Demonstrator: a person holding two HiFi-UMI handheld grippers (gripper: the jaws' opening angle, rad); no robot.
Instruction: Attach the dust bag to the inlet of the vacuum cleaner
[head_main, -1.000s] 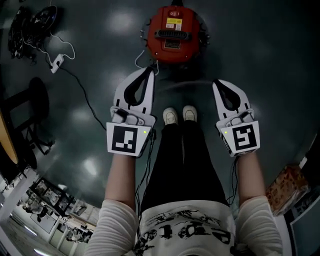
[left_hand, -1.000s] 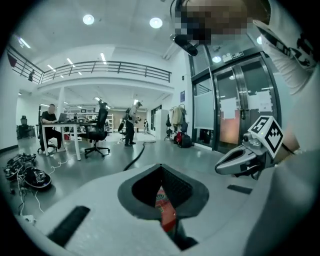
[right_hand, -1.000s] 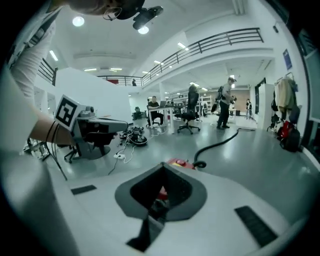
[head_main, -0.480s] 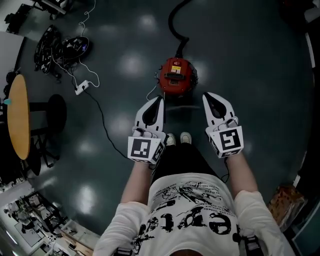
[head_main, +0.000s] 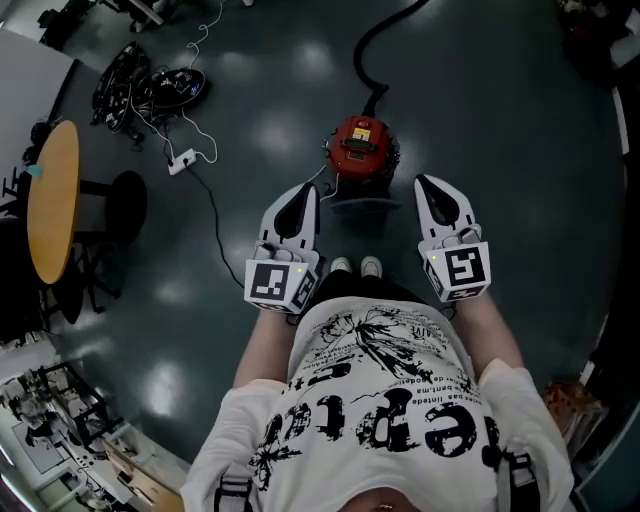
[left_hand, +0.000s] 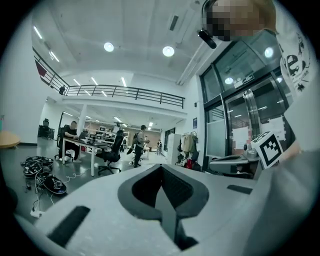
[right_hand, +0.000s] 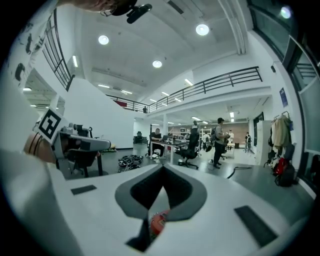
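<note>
The red vacuum cleaner (head_main: 362, 147) stands on the dark floor in front of the person's shoes, with a black hose (head_main: 385, 35) running away from it. No dust bag is in view. My left gripper (head_main: 308, 188) and right gripper (head_main: 428, 181) are held level at waist height, one on each side of the vacuum and well above it. Both are shut with nothing in them. In the left gripper view the left gripper (left_hand: 161, 165) points across an office hall. A sliver of the red vacuum (right_hand: 157, 222) shows below the right gripper (right_hand: 162, 166).
A round wooden table (head_main: 50, 200) and a black stool (head_main: 125, 205) stand at the left. A white power strip (head_main: 182, 160) with its cable and a tangle of cables (head_main: 150, 85) lie at the far left. People sit and stand at desks (left_hand: 90, 145) farther off. Glass doors (left_hand: 240, 120) stand at the right.
The person has straightened up: both grippers rose together, still shut, and the vacuum now looks smaller and farther below. More of the floor, the table and the cables has come into view.
</note>
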